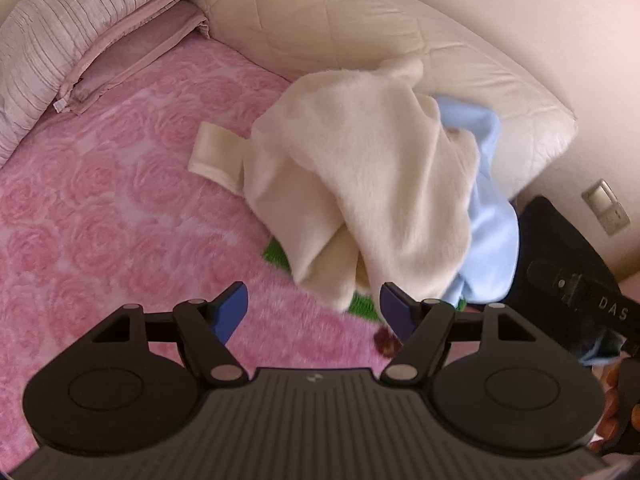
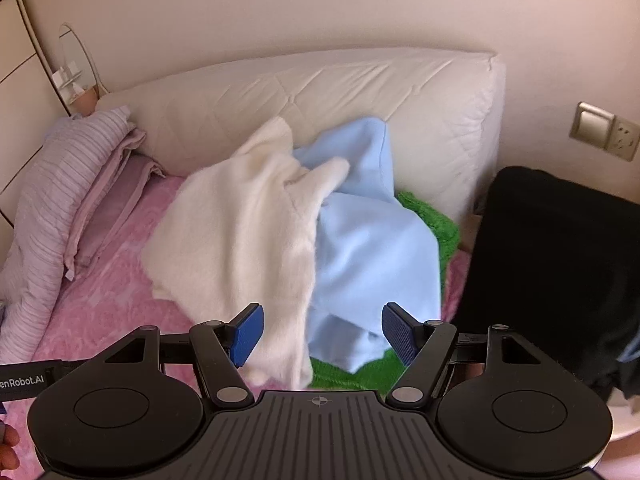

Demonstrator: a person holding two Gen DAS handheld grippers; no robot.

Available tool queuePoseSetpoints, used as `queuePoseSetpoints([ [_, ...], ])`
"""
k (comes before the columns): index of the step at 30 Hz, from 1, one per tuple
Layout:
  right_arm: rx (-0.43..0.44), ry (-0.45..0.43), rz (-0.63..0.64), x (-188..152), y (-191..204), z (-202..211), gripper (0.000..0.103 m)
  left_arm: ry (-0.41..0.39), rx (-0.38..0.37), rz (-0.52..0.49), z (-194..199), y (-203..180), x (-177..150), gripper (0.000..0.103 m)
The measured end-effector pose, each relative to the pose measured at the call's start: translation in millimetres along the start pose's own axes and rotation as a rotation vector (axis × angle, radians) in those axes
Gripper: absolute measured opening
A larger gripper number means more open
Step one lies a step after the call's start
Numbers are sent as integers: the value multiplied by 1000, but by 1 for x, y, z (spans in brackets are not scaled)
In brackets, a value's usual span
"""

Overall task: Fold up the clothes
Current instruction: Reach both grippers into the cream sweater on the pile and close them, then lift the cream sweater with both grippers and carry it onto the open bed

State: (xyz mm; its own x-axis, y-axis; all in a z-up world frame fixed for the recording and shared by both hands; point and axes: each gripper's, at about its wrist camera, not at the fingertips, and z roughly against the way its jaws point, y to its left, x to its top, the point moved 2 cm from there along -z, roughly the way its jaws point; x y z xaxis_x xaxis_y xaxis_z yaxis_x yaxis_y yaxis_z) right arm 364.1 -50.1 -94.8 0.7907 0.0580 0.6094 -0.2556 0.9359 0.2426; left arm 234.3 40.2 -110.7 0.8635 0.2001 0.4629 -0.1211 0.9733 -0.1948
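Note:
A heap of clothes lies on the pink rose-patterned bedspread (image 1: 120,208) against the cream headboard (image 1: 340,20). On top is a fuzzy cream garment (image 1: 360,184) (image 2: 240,232), crumpled, with a sleeve cuff (image 1: 212,152) sticking out left. Under and beside it lies a light blue garment (image 1: 492,216) (image 2: 372,248). A green fuzzy item (image 2: 348,376) (image 1: 276,256) peeks out beneath both. My left gripper (image 1: 314,312) is open just in front of the cream garment's lower edge. My right gripper (image 2: 322,332) is open over the pile's near edge, holding nothing.
Lilac striped pillows (image 1: 60,32) (image 2: 60,184) are stacked at the bed's left end. A black bag or cloth (image 2: 560,272) stands at the right beside the bed. A wall switch and socket (image 2: 604,132) sit on the wall. A small dark spot (image 1: 386,342) marks the bedspread.

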Motion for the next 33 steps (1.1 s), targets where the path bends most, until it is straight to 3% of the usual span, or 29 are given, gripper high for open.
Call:
queuePoseSetpoints([
  [10, 80, 32, -25, 46, -11, -69, 68, 52, -53, 138, -60, 1, 53, 70],
  [15, 106, 68, -50, 64, -11, -103, 57, 68, -96, 245, -87, 13, 73, 70],
  [21, 137, 98, -102, 74, -13, -138, 56, 90, -130, 351, -122, 33, 90, 70],
  [26, 177, 92, -149, 77, -14, -156, 55, 96, -238, 445, -148, 45, 100, 68],
  [27, 175, 104, -156, 78, -14, -161, 49, 96, -261, 455, -151, 46, 102, 57],
  [28, 181, 107, -164, 78, -14, -164, 41, 102, -286, 451, -155, 46, 104, 38],
  [29, 188, 110, -172, 79, -14, -167, 25, 107, -310, 448, -158, 45, 106, 28],
  [30, 195, 110, -168, 80, -13, -167, 20, 110, -319, 440, -159, 44, 108, 18],
  [33, 199, 84, -92, 85, -3, -157, 14, 70, -292, 374, -149, 41, 114, 10],
])
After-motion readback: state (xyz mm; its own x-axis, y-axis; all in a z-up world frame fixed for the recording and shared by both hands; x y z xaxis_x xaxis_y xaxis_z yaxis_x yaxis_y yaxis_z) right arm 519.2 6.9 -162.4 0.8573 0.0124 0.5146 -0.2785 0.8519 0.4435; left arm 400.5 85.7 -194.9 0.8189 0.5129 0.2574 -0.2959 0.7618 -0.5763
